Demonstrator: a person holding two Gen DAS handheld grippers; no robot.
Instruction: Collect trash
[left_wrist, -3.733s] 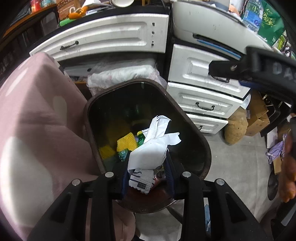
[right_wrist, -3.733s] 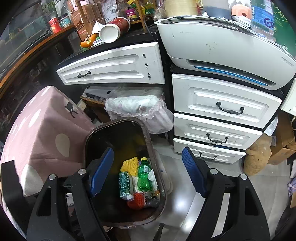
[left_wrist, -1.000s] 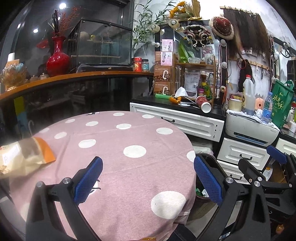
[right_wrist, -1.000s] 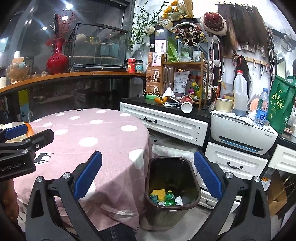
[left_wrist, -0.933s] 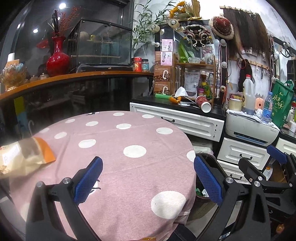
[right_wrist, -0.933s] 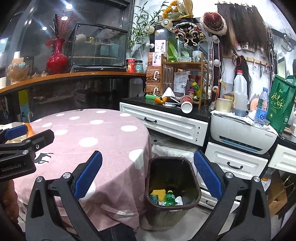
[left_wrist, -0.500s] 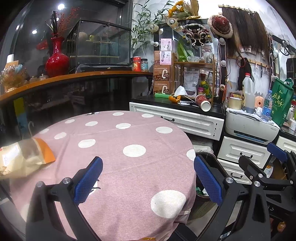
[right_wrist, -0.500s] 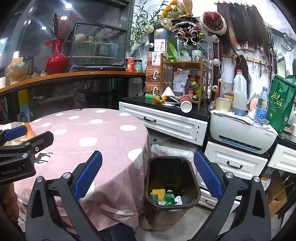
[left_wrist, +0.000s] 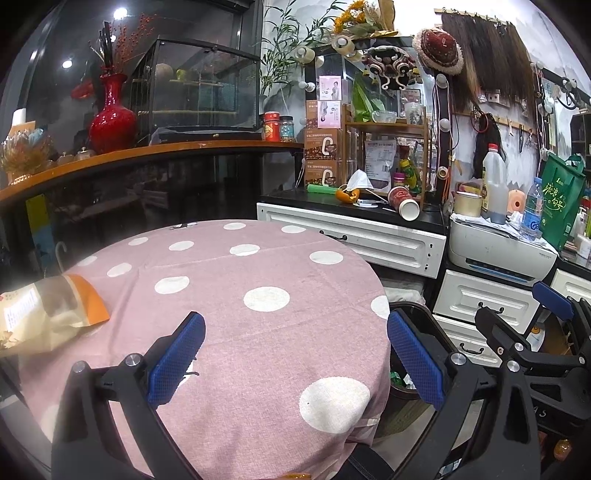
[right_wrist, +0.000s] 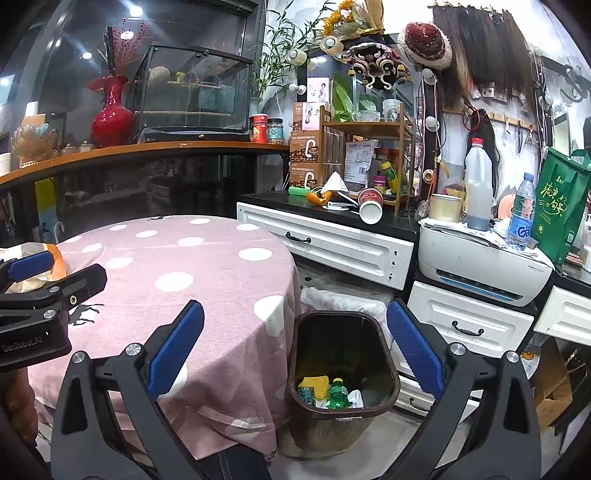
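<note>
Pink counter (left_wrist: 258, 332) lies under your released left tool (left_wrist: 295, 363); bag (left_wrist: 44, 314) at its left; right tool (right_wrist: 295, 356), released, faces the bin (right_wrist: 384, 398).

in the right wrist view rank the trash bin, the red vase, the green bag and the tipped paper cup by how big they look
1. trash bin
2. green bag
3. red vase, close to the bag and farther off, so unsure
4. tipped paper cup

Snack bag (left_wrist: 48, 314) on the table (left_wrist: 236, 295) at left, bin (right_wrist: 343, 373) beside its right edge, drawers (right_wrist: 332, 243) behind
</note>
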